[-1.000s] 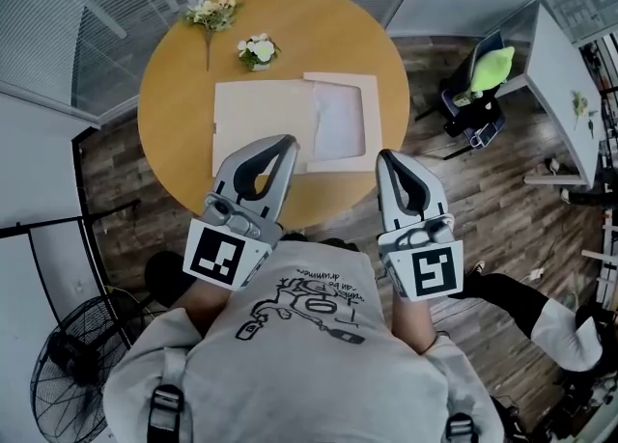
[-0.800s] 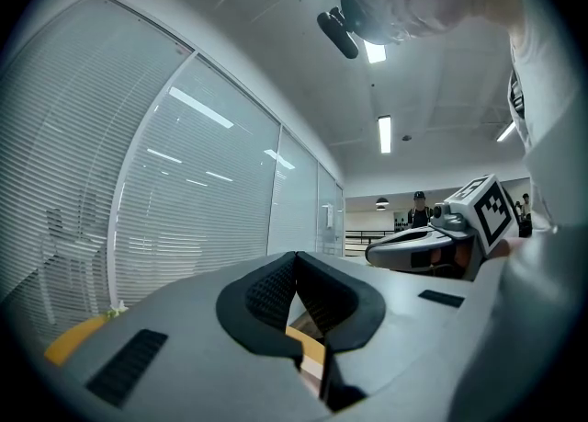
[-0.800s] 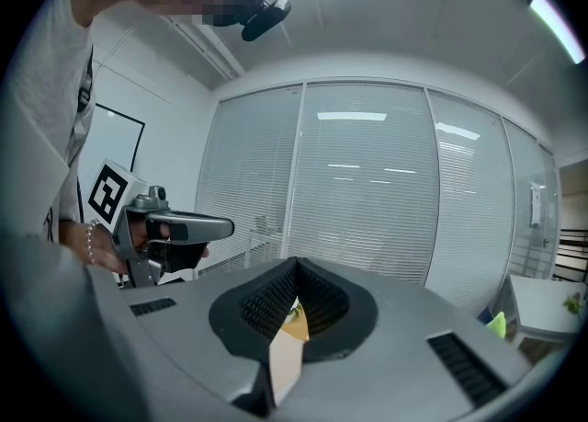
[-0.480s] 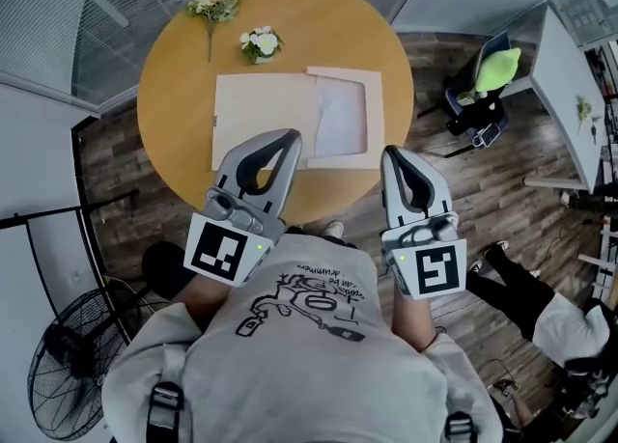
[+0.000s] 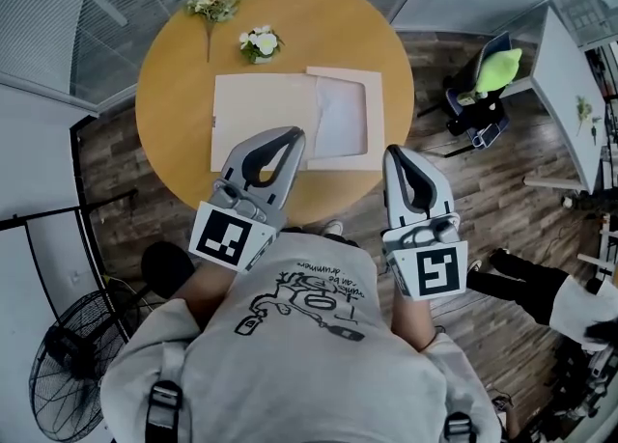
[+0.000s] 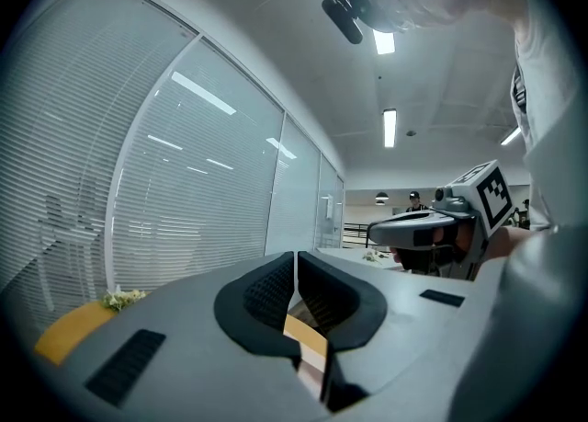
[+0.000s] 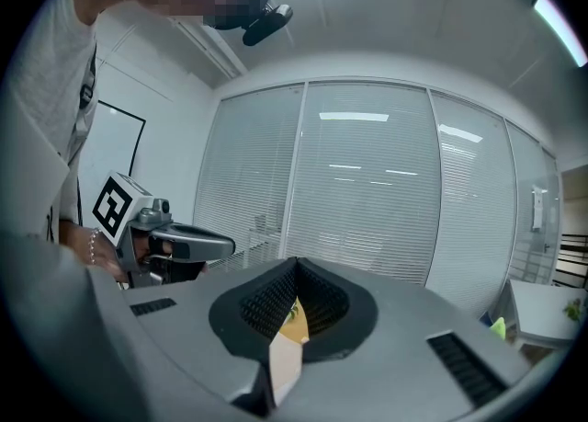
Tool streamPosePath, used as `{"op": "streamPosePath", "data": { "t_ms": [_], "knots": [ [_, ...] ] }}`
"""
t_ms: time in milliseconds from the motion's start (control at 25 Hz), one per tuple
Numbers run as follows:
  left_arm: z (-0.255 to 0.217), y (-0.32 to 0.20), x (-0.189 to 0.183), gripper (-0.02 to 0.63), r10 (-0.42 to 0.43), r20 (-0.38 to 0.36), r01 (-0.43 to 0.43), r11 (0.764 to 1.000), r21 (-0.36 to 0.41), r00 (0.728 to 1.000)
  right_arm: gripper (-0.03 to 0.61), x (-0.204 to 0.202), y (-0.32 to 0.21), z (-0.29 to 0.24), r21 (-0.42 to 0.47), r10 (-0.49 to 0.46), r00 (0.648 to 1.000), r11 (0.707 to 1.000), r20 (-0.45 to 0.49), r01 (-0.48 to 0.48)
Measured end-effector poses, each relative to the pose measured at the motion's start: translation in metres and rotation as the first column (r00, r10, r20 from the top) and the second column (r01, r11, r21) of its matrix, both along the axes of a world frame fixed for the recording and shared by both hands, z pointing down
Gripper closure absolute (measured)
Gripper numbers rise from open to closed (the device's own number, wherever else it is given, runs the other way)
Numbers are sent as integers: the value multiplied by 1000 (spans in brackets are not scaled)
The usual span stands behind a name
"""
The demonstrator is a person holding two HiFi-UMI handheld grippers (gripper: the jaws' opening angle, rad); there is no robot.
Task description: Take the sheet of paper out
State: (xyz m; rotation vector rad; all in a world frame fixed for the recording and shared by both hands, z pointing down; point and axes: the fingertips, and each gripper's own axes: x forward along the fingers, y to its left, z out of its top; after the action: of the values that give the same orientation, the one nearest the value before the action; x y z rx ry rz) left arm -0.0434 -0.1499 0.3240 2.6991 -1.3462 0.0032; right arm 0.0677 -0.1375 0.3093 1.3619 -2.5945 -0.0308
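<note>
A flat cream folder [image 5: 259, 123] lies open on the round wooden table [image 5: 174, 74]. On its right half, a white sheet of paper [image 5: 340, 121] shows inside a cream frame-like flap [image 5: 375, 123]. My left gripper [image 5: 294, 132] hovers over the folder's near edge, shut and empty. The right gripper [image 5: 394, 152] hangs over the table's near rim just right of the folder, also shut with nothing in it. In the left gripper view the left gripper [image 6: 295, 255] has its pads pressed together. The right gripper [image 7: 296, 262] looks the same in its own view.
Two small flower bunches [image 5: 213, 2] [image 5: 259, 43] lie at the table's far side. A floor fan [image 5: 63, 373] stands at the lower left. To the right are a chair with a green item [image 5: 492, 69], a white table [image 5: 558, 74] and a person's legs [image 5: 541, 289].
My left gripper has sunk a little and drawn slightly closer to the body. The right gripper has stayed put. The legs at the right have shifted.
</note>
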Motion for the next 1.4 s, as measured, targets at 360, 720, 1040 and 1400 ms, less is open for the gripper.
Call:
{"op": "streamPosePath", "data": {
  "t_ms": [360,720,1040,1400],
  "knots": [
    [36,-13,5,578,31,18,-30,998,-57,999,571,1,-3,0,5,13,1000,1000,-9,-13],
    [84,-25,11,558,68,33,-63,989,-135,997,570,-2,-10,-9,21,53,997,998,49,-54],
    [123,-37,17,551,85,50,-72,975,-210,995,571,1,-15,-6,13,55,998,998,40,-56],
    [162,-48,24,540,101,66,-79,956,-281,993,571,5,-21,-6,13,73,996,997,59,-74]
  ]
}}
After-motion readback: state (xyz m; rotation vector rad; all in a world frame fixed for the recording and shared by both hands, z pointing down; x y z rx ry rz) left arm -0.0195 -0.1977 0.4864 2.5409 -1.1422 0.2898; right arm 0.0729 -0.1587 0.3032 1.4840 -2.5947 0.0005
